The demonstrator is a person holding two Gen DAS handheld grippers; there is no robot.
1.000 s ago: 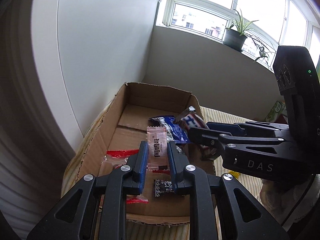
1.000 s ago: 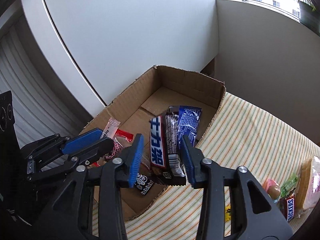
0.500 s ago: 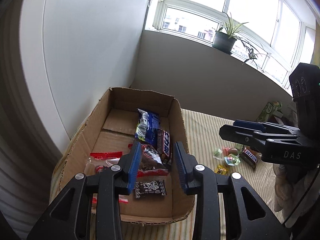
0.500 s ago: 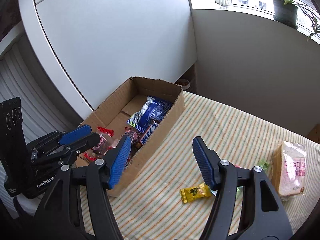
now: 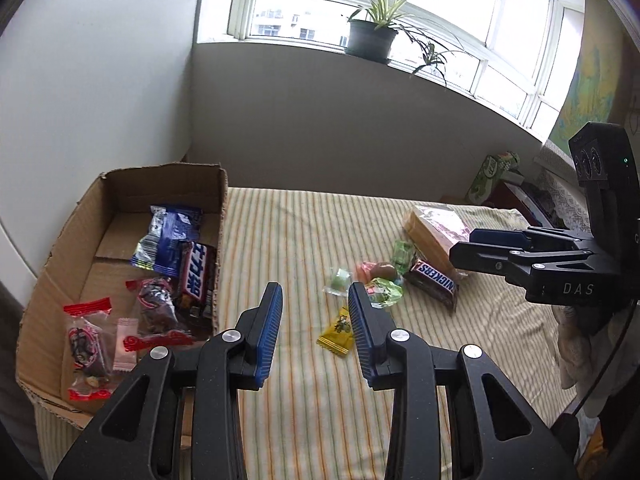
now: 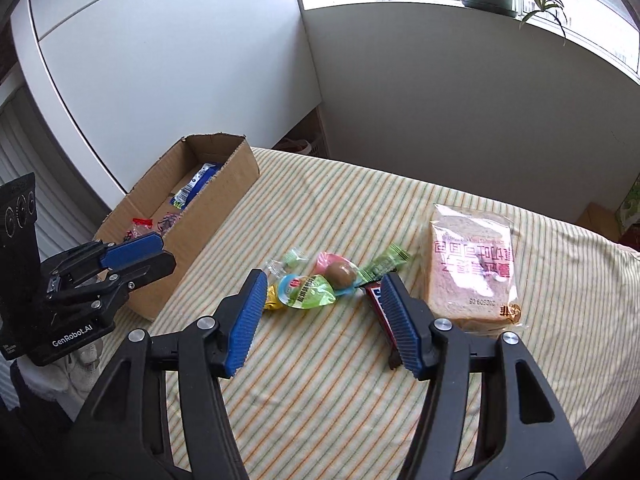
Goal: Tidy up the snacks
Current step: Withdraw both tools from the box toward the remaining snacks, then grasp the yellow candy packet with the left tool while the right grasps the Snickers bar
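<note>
Both grippers had swung away from the cardboard box (image 5: 120, 196), leaving their snacks inside it. Left gripper (image 5: 314, 312) stood partly open and empty above the striped cloth (image 5: 304, 232), a yellow candy (image 5: 338, 330) just beyond its tips. Right gripper (image 6: 322, 306) held nothing, its jaws closing over the loose pile: green packet (image 6: 310, 290), Snickers bar (image 5: 434, 284), bagged bread (image 6: 474, 270) beside them. Box sat at the cloth's left edge.
</note>
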